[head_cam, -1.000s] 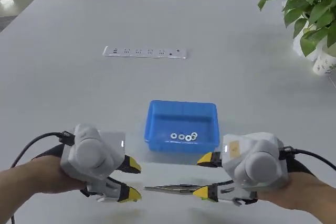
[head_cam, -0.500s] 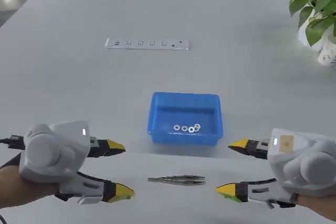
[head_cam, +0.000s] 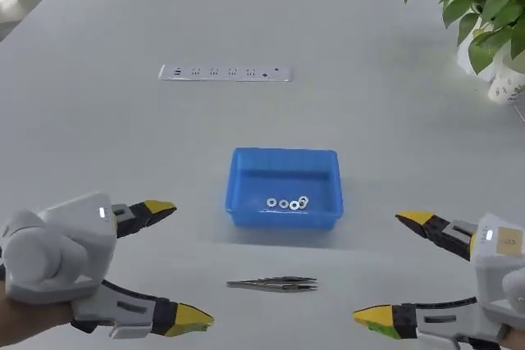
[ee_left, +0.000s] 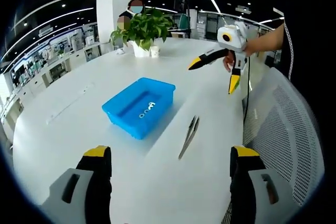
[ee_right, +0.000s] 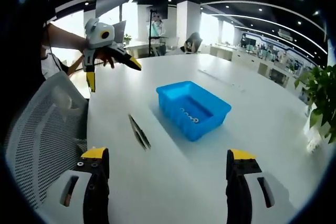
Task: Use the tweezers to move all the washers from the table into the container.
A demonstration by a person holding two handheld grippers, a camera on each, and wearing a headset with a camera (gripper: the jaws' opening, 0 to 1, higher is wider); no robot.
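The left tool (head_cam: 184, 260) hangs empty, jaws apart. The tweezers (head_cam: 272, 284) lie on the tabletop (head_cam: 98, 137) near the blue container (head_cam: 283, 153) holding the washers (head_cam: 287, 202). The right tool (head_cam: 385, 266) is empty too, jaws apart. Looks finished; next, check for strays.

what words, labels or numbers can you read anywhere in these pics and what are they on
No text is clear enough to quote in any view.
power strip: small dark marks, too small to read.
yellowish sticker on the right gripper: blurred, unreadable.
white plant pot: faint marks, too small to read.
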